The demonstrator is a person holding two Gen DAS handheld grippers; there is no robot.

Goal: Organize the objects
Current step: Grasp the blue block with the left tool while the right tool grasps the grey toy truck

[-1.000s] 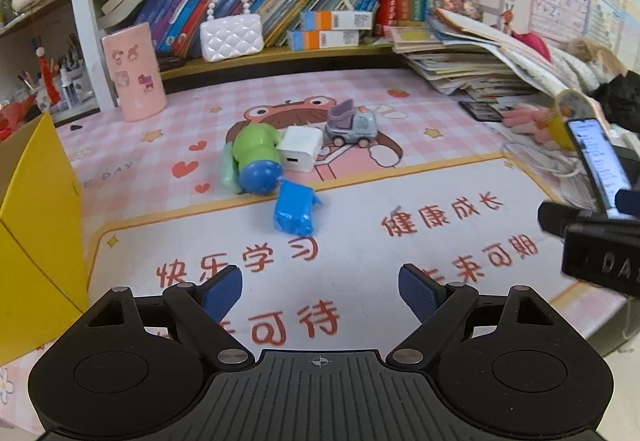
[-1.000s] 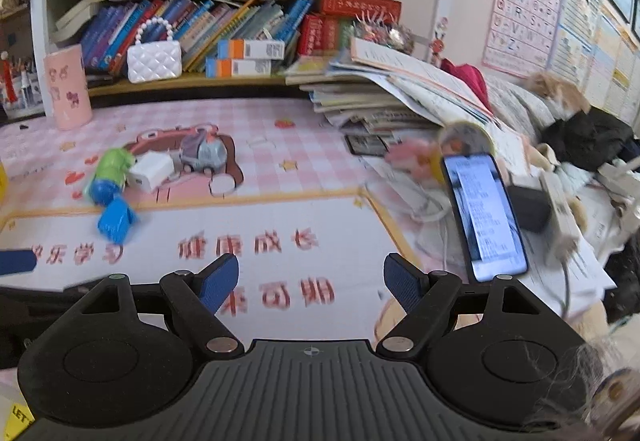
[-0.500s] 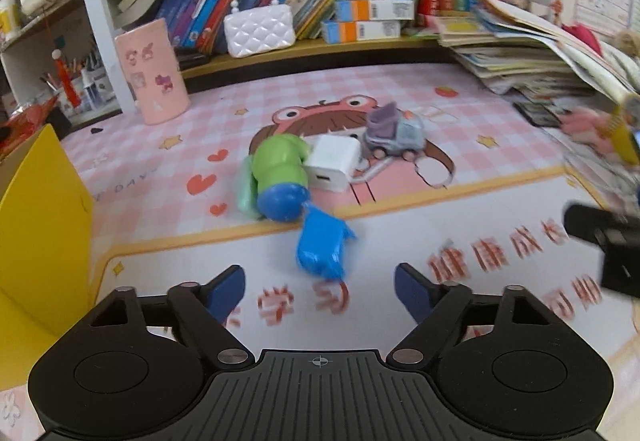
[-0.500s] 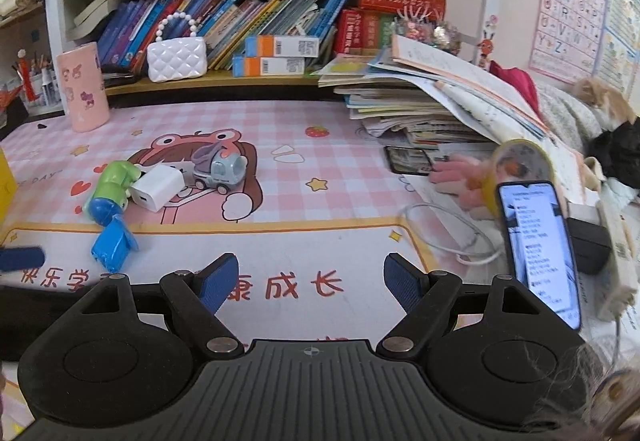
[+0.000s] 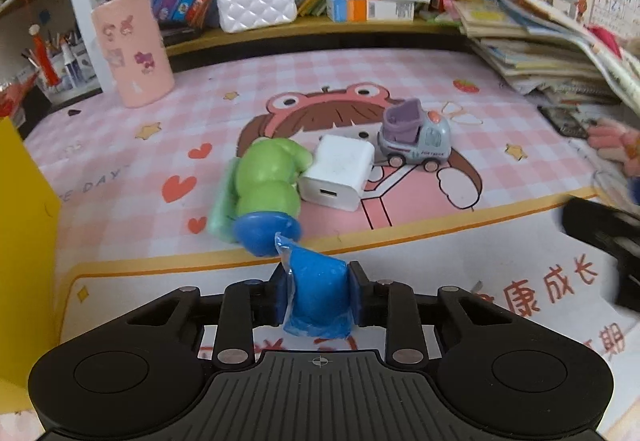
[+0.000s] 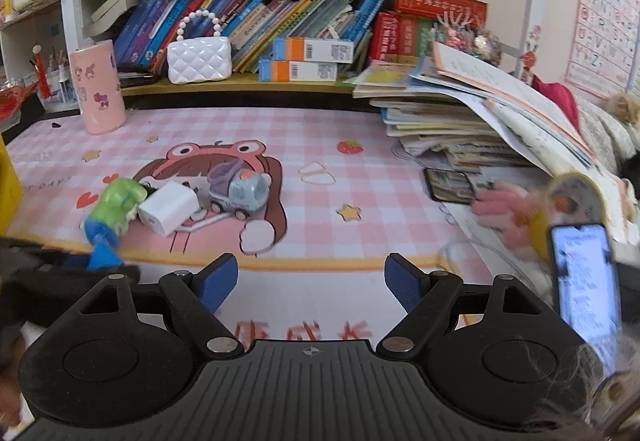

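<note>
On the pink desk mat [image 5: 400, 81], left fingers [image 5: 280, 295] are closing on a blue packet [image 5: 318, 289]; right fingers [image 6: 218, 281] wide.

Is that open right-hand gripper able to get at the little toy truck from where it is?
Probably yes: the right gripper is open and empty, and bare mat lies between it and the toy truck. Only the white charger sits close beside it.

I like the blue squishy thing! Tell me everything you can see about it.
The blue packet is small and bright blue, in crinkly clear plastic with a sealed flap sticking up. It looks soft. The left gripper is closing on it, pads pressing both sides. Its flap reaches the green toy's blue end, above the white part of the mat.
</note>
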